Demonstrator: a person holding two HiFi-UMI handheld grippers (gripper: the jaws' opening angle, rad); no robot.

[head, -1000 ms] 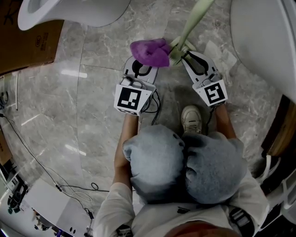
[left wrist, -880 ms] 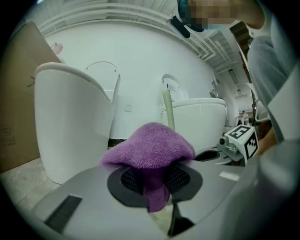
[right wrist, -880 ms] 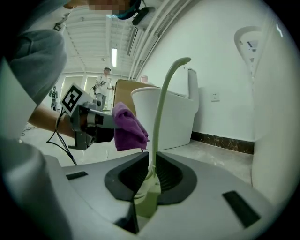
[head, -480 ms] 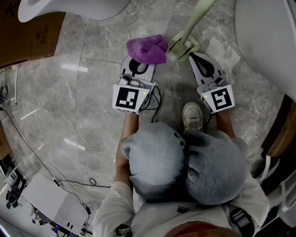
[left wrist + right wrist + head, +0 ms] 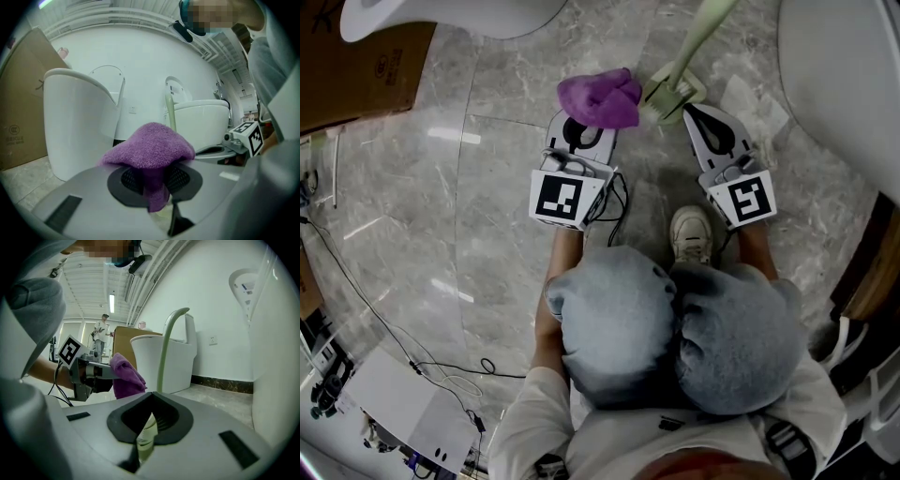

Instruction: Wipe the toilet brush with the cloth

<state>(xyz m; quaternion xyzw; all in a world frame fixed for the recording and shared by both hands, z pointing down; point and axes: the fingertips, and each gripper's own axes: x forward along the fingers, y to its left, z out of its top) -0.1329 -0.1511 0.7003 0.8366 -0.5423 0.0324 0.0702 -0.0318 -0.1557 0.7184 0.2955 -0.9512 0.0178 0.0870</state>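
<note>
My left gripper (image 5: 594, 120) is shut on a purple cloth (image 5: 600, 98), which bunches up over its tips (image 5: 152, 187) like a cap (image 5: 150, 150). The pale green toilet brush stands just right of the cloth; its base (image 5: 673, 92) is on the floor and its handle (image 5: 698, 33) rises out of the top of the view. My right gripper (image 5: 687, 111) is at the base's near corner. In the right gripper view the jaws (image 5: 145, 427) are shut with a pale green piece of the brush pinched in the slit, and the handle (image 5: 164, 352) rises behind them. The cloth touches the base's left side.
White toilets stand at the far left (image 5: 441, 19) and right (image 5: 853, 84) on the grey marble floor. A cardboard box (image 5: 356, 84) lies at the upper left. Cables (image 5: 394, 347) trail at the lower left. The person's shoe (image 5: 689, 239) is behind my right gripper.
My right gripper has shifted right and back a little from the brush's foot. The cloth and left gripper have barely moved. Over the last half second nothing has visibly moved.
</note>
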